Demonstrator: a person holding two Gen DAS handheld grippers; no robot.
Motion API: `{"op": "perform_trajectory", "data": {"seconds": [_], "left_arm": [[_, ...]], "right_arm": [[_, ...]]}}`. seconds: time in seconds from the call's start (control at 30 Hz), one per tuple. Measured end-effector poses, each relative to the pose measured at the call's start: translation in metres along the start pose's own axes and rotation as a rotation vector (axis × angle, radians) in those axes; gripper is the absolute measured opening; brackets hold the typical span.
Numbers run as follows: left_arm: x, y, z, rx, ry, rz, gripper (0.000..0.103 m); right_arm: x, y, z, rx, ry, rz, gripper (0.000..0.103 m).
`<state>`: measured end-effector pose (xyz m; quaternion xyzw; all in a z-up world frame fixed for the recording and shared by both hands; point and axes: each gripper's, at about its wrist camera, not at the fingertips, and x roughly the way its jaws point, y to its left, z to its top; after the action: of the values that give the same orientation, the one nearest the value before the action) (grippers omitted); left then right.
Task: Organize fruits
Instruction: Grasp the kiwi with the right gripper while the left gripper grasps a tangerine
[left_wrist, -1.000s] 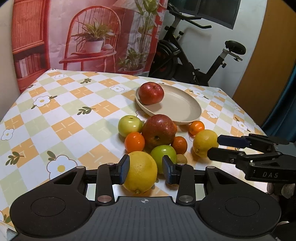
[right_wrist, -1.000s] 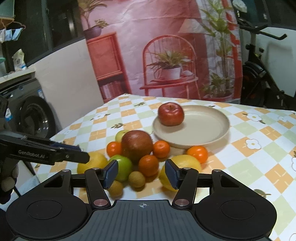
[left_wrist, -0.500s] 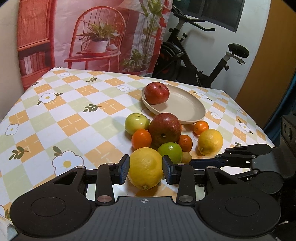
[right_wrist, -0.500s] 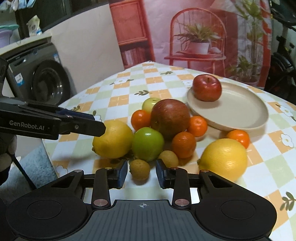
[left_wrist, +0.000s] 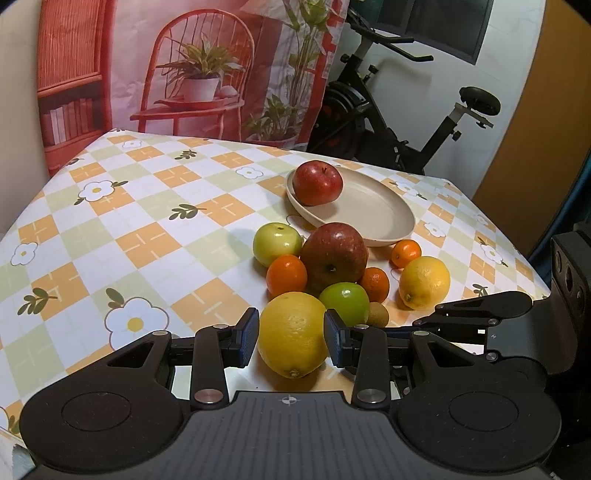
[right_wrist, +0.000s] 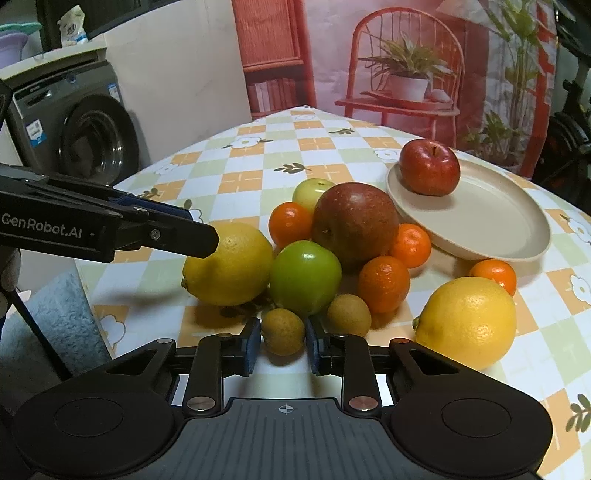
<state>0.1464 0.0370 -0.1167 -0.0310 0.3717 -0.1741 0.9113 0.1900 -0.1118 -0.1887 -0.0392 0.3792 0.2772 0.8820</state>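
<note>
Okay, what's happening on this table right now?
A person with two handheld grippers is sorting fruit. The left gripper holds a lemon at the front of the pile. The right gripper has just been closing and now pinches a small brown fruit. Only a red apple sits on the beige plate.

I'm seeing a worktop (left_wrist: 155, 236) checked orange, green and white with daisies, a beige plate (left_wrist: 373, 210), red apple (left_wrist: 317, 182), yellow lemons (left_wrist: 291, 339), black tongs (left_wrist: 290, 338) with blue pads.
</note>
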Motion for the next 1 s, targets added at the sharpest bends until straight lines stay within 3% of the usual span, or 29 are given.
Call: {"op": "perform_trajectory", "data": {"seconds": [0.27, 0.57, 0.77, 1.0], "left_arm": [[0.001, -0.001, 0.0, 0.001, 0.002, 0.006, 0.04], [0.007, 0.002, 0.012, -0.004, -0.001, 0.001, 0.04], [0.021, 0.0, 0.028, 0.051, -0.005, 0.009, 0.04], [0.051, 0.001, 0.043, 0.092, 0.063, -0.016, 0.04]], "right_arm": [[-0.001, -0.002, -0.002, 0.004, -0.009, 0.011, 0.024], [-0.031, -0.016, 0.0, 0.057, -0.144, -0.02, 0.024], [-0.046, -0.031, -0.001, 0.112, -0.204, -0.056, 0.024], [-0.05, -0.037, -0.003, 0.133, -0.224, -0.072, 0.024]]}}
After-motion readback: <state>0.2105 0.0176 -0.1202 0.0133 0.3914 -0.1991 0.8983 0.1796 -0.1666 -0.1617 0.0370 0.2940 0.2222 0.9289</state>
